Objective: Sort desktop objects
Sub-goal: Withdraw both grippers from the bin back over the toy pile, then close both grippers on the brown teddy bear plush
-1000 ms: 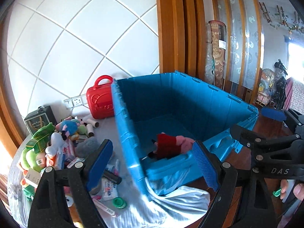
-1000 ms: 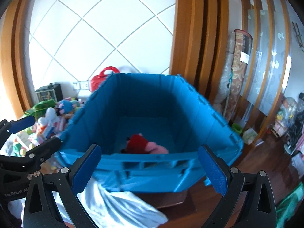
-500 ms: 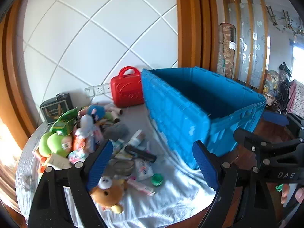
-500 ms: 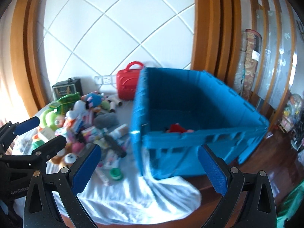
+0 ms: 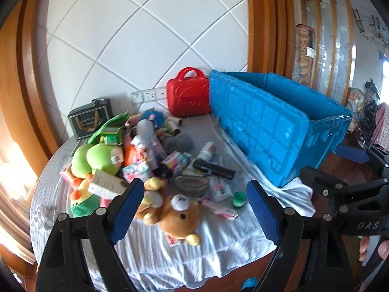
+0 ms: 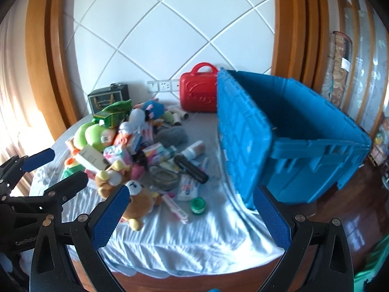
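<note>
Starting at the left of the table: a heap of soft toys, the green plush (image 5: 97,155) biggest among them, with small boxes and tubes tumbled over it. Both tools hang above the near edge of the white cloth (image 5: 218,241), and neither holds a thing. The left gripper (image 5: 194,209) has its blue pads spread wide, and right in that gap lies the brown teddy bear (image 5: 178,216), on its back, head toward the pile and feet toward the table's edge, so its length runs roughly along the fingers' line of sight. I'd call that the next pick, and the left hand is plainly the nearer one. From the right gripper (image 6: 192,216), jaws equally wide and empty, the bear (image 6: 138,202) sits off by its left finger, not centred. Further right there's a black tube (image 5: 214,168), a little green cap (image 5: 239,198), then the blue crate (image 5: 279,126) with its lid hanging open, standing well right of the bear. So the carry goes rightward across the clutter, lifting over that hanging lid
</note>
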`<state>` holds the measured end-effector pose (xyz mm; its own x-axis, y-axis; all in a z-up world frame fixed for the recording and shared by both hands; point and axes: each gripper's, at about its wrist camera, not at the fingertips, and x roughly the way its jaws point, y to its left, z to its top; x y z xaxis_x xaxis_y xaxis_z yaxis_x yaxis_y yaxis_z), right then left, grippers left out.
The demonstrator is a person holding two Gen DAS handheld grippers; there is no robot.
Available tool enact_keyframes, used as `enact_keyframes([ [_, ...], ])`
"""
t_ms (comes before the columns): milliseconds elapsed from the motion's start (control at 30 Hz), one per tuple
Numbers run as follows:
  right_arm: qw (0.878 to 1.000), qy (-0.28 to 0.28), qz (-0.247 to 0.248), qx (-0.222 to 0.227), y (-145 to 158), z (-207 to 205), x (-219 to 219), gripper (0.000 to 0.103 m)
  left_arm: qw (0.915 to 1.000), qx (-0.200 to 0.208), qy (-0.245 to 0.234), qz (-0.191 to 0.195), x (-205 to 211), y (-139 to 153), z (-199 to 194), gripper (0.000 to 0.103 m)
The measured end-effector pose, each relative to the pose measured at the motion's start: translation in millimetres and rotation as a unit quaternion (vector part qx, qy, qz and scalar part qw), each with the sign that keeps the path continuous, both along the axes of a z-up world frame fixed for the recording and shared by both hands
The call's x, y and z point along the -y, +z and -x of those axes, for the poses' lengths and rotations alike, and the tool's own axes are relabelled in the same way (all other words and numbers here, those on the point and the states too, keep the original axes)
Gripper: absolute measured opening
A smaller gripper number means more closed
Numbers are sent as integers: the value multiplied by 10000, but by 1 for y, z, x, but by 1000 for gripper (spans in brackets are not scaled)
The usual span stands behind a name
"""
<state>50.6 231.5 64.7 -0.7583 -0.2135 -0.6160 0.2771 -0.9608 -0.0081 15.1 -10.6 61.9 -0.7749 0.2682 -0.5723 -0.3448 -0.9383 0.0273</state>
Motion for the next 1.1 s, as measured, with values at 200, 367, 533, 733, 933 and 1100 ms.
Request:
enact_keyframes([
  [200,9995,15,80,312,-24,13,20,103,9987,160,480,30,44,-21,11,86],
  [367,9967,234,137,762,-56,32,34,103,9954,437,844,82,70,-49,27,86],
  [533,9936,581,28,966,-77,55,48,103,9884,715,1334,151,88,-71,45,86],
  [733,9878,980,163,1197,-94,91,57,103,9814,888,1690,222,91,-84,63,86],
  [933,9829,1133,40,1450,-117,118,63,103,9772,1172,1750,259,83,-103,86,86],
  [1100,9783,1038,-31,1795,-135,126,67,103,9789,1396,1471,258,77,-121,117,86],
])
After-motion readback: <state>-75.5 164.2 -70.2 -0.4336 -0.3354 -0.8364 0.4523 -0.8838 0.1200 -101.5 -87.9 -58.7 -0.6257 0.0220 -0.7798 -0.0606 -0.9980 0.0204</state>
